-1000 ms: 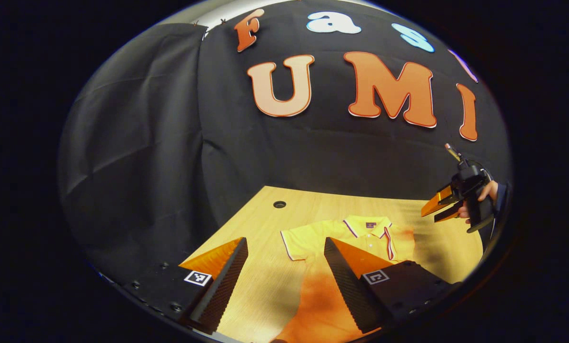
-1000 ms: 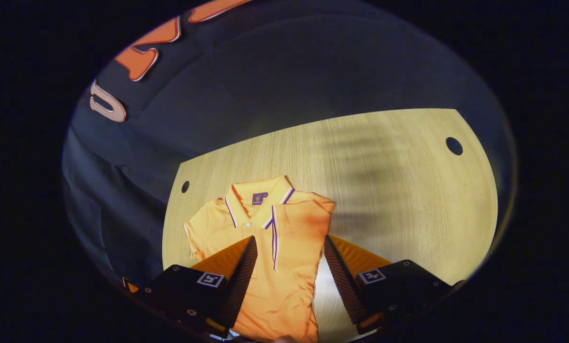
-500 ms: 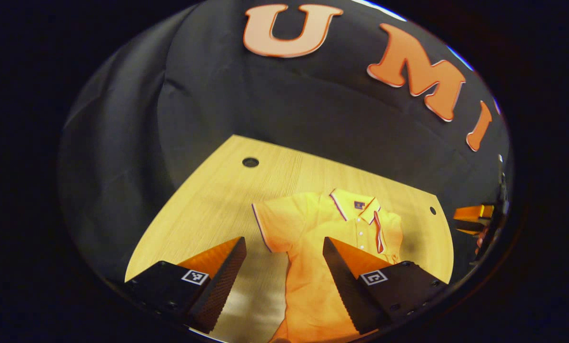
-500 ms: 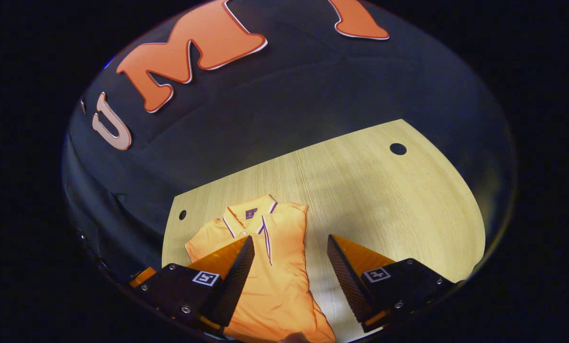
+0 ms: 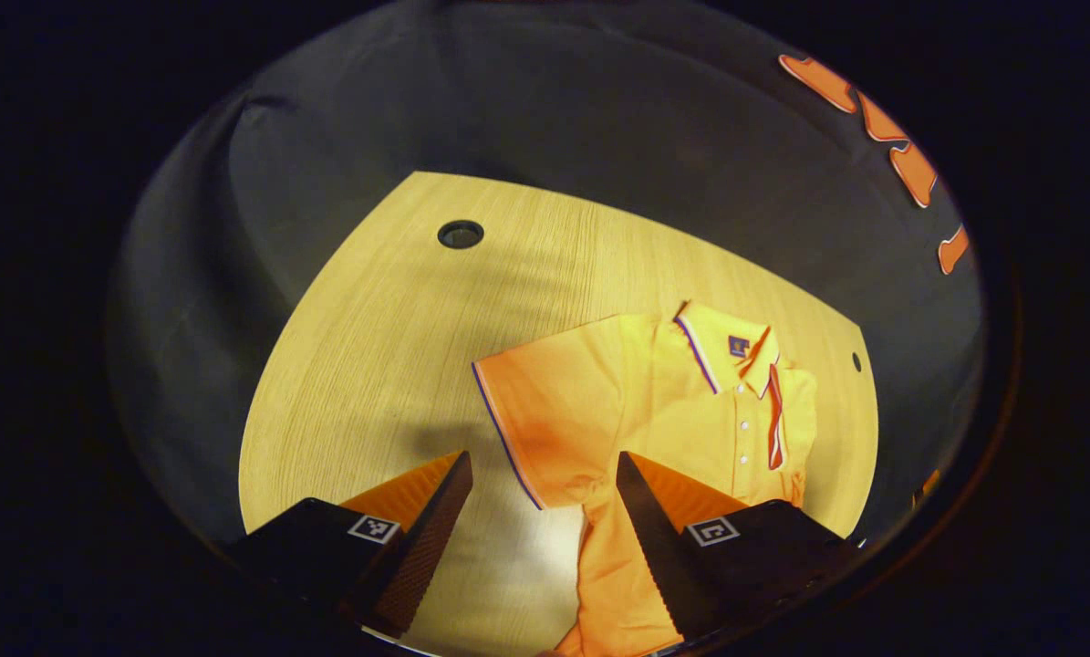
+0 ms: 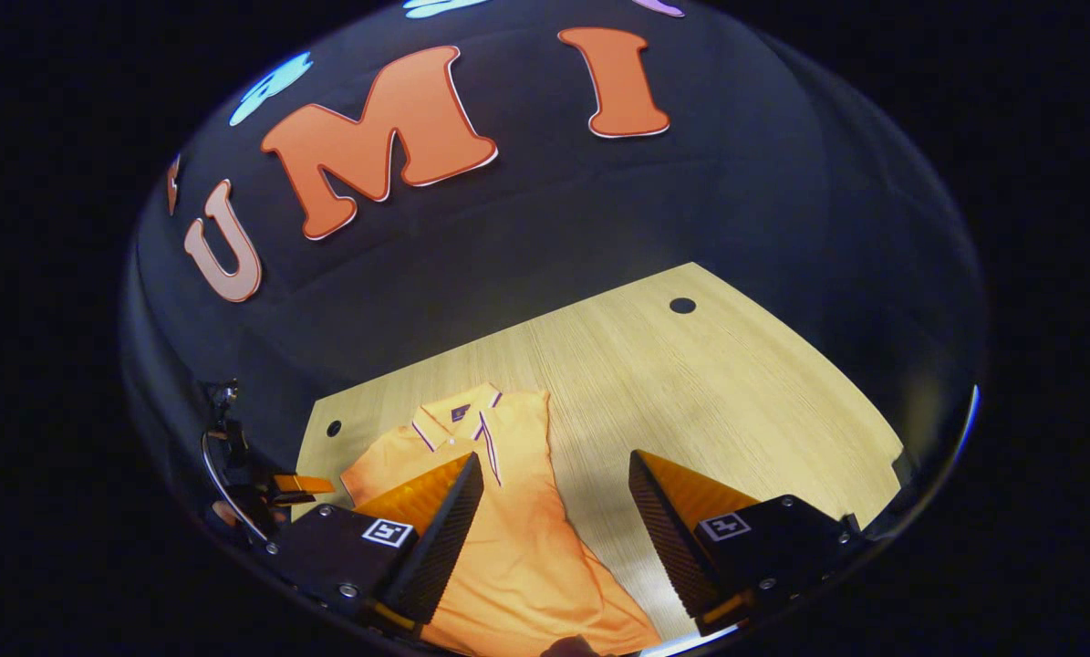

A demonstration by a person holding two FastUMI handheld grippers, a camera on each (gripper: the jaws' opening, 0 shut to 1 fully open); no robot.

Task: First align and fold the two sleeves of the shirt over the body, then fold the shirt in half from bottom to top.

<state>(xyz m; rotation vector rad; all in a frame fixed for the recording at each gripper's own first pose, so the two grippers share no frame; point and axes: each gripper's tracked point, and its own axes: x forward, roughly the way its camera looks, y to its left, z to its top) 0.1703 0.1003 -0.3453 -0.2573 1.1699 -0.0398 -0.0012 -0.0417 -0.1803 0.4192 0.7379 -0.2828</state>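
Note:
An orange polo shirt lies flat on the wooden table, collar away from me. One sleeve is spread out to the side, and its striped hem runs down between my left gripper's fingers. The other sleeve lies folded over the body. My left gripper hangs open just above that spread sleeve, holding nothing. In the right gripper view the shirt sits low and left. My right gripper stands open above the shirt's edge and the bare table. The left gripper shows far left there.
The table has small round holes near its far corners. Black cloth walls close off the back and sides. Bare wood extends to the right of the shirt in the right gripper view.
My left gripper has tipped down and moved in over the spread sleeve. My right gripper has pulled back from the shirt, which now looks smaller and lower left in its view.

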